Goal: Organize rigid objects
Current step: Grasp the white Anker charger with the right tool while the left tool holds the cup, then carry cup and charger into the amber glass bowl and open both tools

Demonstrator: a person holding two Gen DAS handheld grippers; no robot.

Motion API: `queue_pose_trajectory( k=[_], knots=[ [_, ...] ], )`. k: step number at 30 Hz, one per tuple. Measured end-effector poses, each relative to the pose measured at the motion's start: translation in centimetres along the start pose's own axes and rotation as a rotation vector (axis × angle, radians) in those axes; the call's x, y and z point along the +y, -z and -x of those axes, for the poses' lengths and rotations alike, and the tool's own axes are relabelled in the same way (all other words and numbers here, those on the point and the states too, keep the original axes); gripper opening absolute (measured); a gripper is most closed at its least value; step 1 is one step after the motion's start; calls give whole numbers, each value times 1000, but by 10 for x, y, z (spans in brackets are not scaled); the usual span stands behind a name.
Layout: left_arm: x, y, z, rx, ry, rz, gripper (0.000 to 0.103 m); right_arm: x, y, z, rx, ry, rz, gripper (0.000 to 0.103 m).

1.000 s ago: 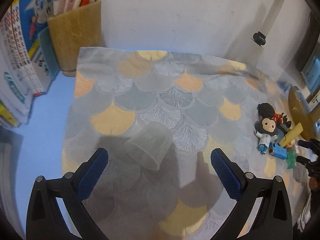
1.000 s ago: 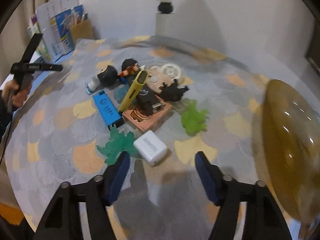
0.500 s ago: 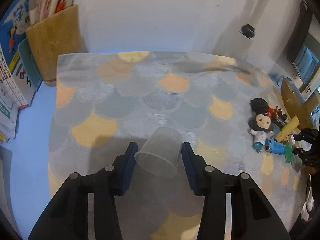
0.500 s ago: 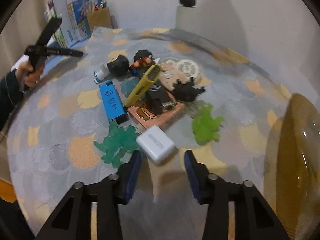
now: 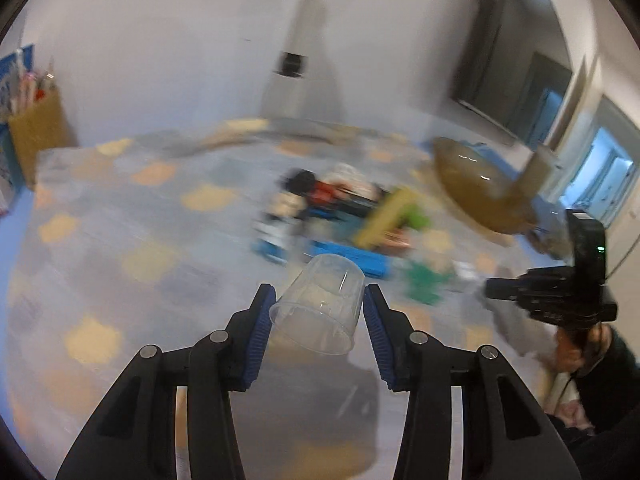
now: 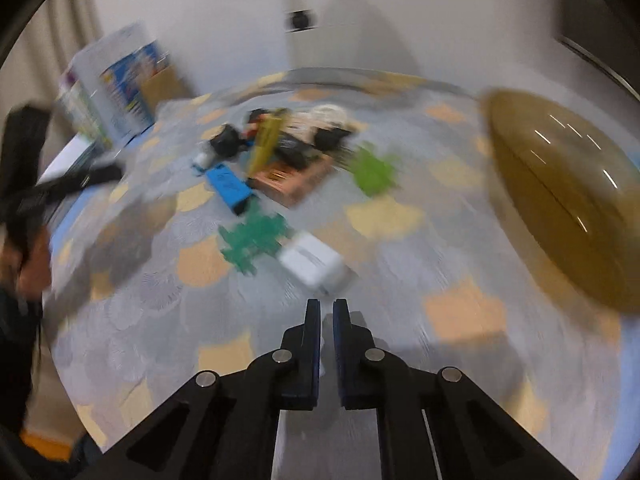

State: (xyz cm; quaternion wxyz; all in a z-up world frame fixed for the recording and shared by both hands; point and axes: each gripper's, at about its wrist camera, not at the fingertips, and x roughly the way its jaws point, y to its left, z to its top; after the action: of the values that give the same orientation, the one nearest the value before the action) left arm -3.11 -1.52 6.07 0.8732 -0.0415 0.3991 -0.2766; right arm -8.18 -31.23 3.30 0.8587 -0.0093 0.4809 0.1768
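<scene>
My left gripper (image 5: 318, 300) is shut on a clear plastic cup (image 5: 320, 308), held tilted above the patterned cloth (image 5: 120, 240), its open rim toward the camera. A blurred pile of small objects (image 5: 340, 208) lies beyond it. My right gripper (image 6: 327, 306) is shut and empty, raised just short of a white charger block (image 6: 312, 262). Near the block lie a teal splat toy (image 6: 252, 240), a blue rectangular piece (image 6: 228, 184), a yellow pen-like tool (image 6: 266, 144), an orange box (image 6: 292, 178) and a green splat toy (image 6: 374, 170).
An amber glass bowl (image 6: 560, 196) stands at the right of the cloth; it also shows in the left wrist view (image 5: 480, 188). A pen holder (image 5: 36, 136) and books (image 6: 116, 84) stand at the left. The wall is behind. Both views are motion-blurred.
My left gripper closed on the cup, lifted it and swung right toward the pile. My right gripper closed with nothing in it and pulled back from the white block.
</scene>
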Motion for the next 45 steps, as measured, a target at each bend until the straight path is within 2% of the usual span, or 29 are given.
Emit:
queue_pose_trajectory(
  k=[1, 3, 4, 6, 7, 8, 9, 11, 14, 16, 17, 20, 24, 27, 30, 33, 34, 36, 38, 39, 43, 45],
  knots=[
    [-8, 5, -2, 7, 6, 3, 42, -6, 8, 4, 4, 5, -31, 8],
    [-21, 13, -10, 23, 31, 14, 42, -10, 16, 6, 32, -8, -55, 24],
    [-25, 16, -12, 28, 44, 22, 42, -12, 14, 4, 55, -10, -51, 29],
    [-31, 20, -13, 31, 60, 37, 42, -7, 6, 2, 48, -15, 23, 39],
    [-35, 23, -13, 30, 59, 41, 42, -1, 2, 1, 32, -2, 76, 41],
    [-38, 23, -11, 26, 58, 42, 42, 5, -5, -5, 35, 27, 130, 49],
    [-40, 24, -10, 24, 57, 41, 42, 8, -11, -11, 50, 40, 153, 51],
    [-47, 24, -6, 20, 61, 38, 42, 7, -23, -25, 74, 9, 180, 51],
    [-53, 25, -3, 21, 62, 35, 42, 7, -34, -36, 55, -36, 214, 51],
    [-56, 24, -4, 32, 56, 27, 42, 14, -34, -39, 61, -78, 237, 38],
    [-59, 22, -5, 35, 53, 26, 42, 19, -31, -39, 56, -73, 251, 29],
    [-70, 17, -8, 44, 60, 3, 42, 27, -13, -29, 40, -58, 248, 28],
    [-98, 6, -13, 44, 75, -61, 42, 13, 13, 0, 2, -45, 155, 28],
    [-129, -14, -13, 12, 118, -135, 42, -10, 13, 42, -74, 17, 83, 28],
    [-163, -46, -20, -14, 150, -199, 42, -45, -3, 86, -160, 119, -3, 28],
    [-197, -80, -41, -38, 123, -243, 43, -87, -23, 114, -220, 235, -119, 28],
    [-204, -89, -51, -44, 105, -242, 43, -108, -28, 116, -209, 270, -186, 28],
    [-215, -104, -78, -57, 58, -208, 43, -138, -30, 108, -151, 284, -294, 28],
    [-218, -110, -102, -26, 112, -158, 43, -162, -25, 93, -98, 244, -389, 28],
    [-220, -112, -114, -10, 142, -135, 43, -166, -24, 90, -95, 228, -398, 27],
    [-239, -111, -151, 35, 130, -176, 43, -158, -32, 82, -71, 274, -348, 27],
    [-246, -111, -161, 50, 134, -187, 43, -160, -36, 77, -50, 265, -343, 27]
  ],
)
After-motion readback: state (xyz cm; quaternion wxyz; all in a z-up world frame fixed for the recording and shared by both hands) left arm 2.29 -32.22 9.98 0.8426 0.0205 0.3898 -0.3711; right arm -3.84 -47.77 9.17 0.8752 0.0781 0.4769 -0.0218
